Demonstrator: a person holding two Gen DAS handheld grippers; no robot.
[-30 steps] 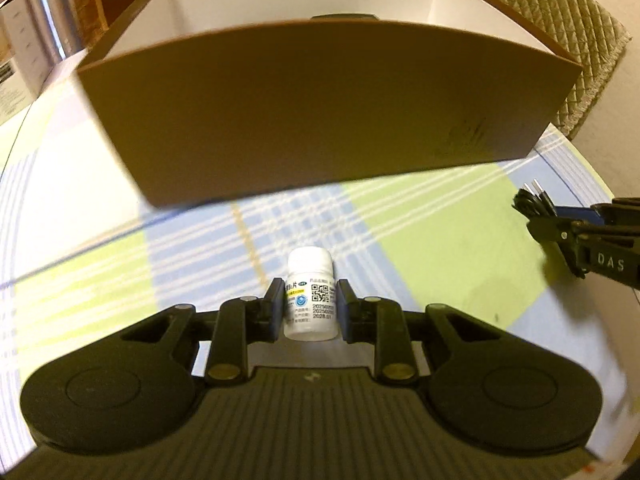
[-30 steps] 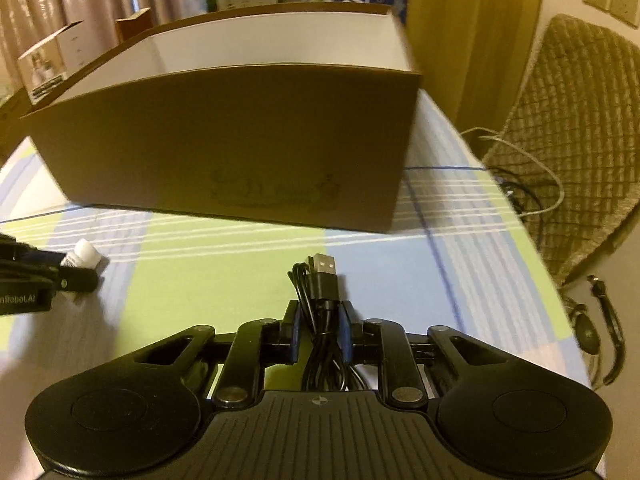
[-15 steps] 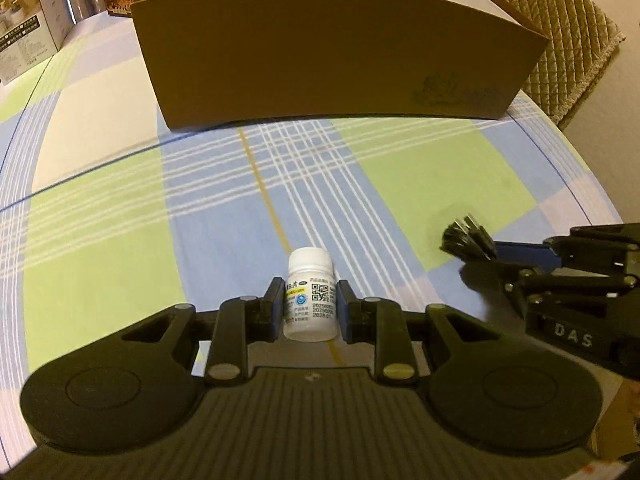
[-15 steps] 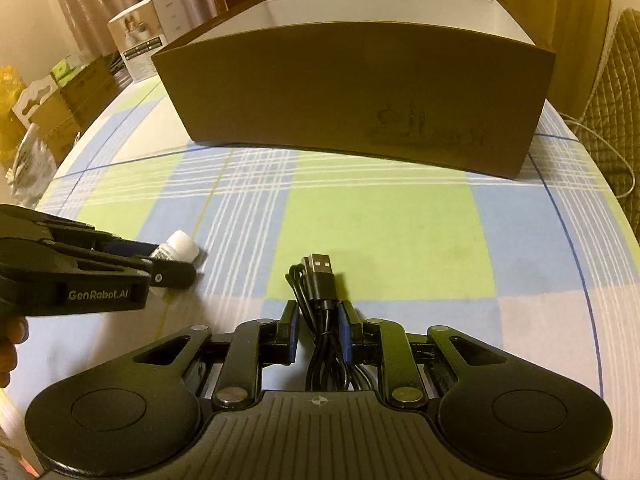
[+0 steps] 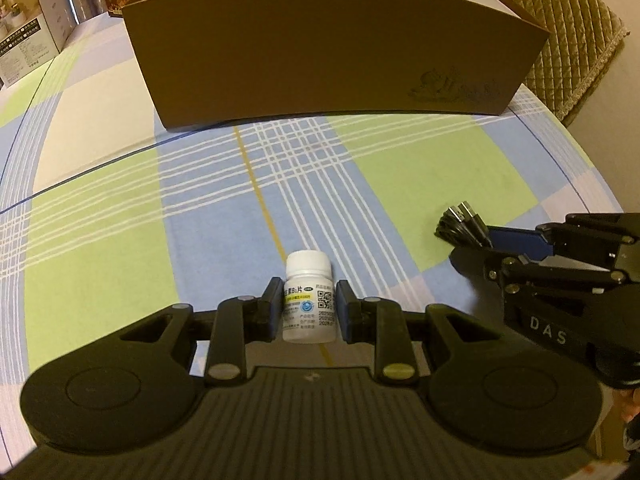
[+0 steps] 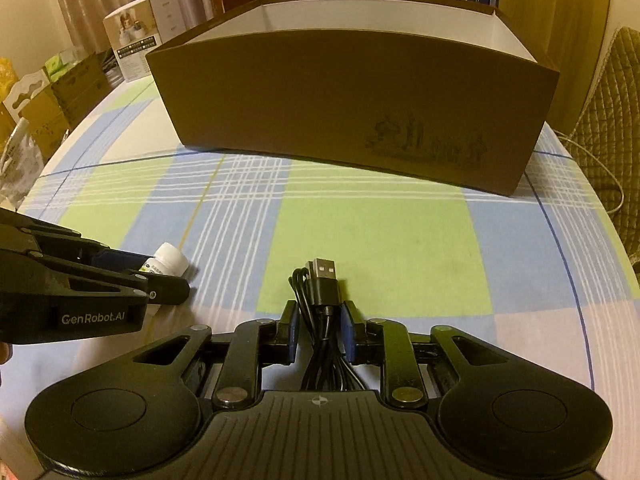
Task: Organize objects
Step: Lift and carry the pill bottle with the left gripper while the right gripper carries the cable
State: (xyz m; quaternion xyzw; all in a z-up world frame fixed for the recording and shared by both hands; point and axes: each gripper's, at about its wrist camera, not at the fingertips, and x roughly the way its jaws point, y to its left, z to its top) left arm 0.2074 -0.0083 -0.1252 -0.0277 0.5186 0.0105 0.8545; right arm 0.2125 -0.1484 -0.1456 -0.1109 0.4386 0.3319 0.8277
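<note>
My left gripper (image 5: 309, 294) is shut on a small white pill bottle (image 5: 309, 296) with a white cap and a printed label, low over the checked tablecloth. My right gripper (image 6: 319, 312) is shut on a coiled black USB cable (image 6: 320, 284), plug pointing forward. The open brown cardboard box (image 5: 336, 52) with a white inside stands ahead of both, across the cloth; it also shows in the right wrist view (image 6: 360, 92). The right gripper appears at the right of the left wrist view (image 5: 476, 232), the left gripper with the bottle at the left of the right wrist view (image 6: 172, 276).
The table (image 5: 100, 184) has a blue, green and white checked cloth and a rounded edge. A quilted chair (image 5: 572, 36) stands at the right. Cartons (image 6: 148, 28) are stacked beyond the left edge, with curtains behind. A white cord (image 6: 600, 172) hangs off the right side.
Both grippers have pulled back from the box and sit lower near the table's front, still holding the bottle and the cable. The box now looks farther away.
</note>
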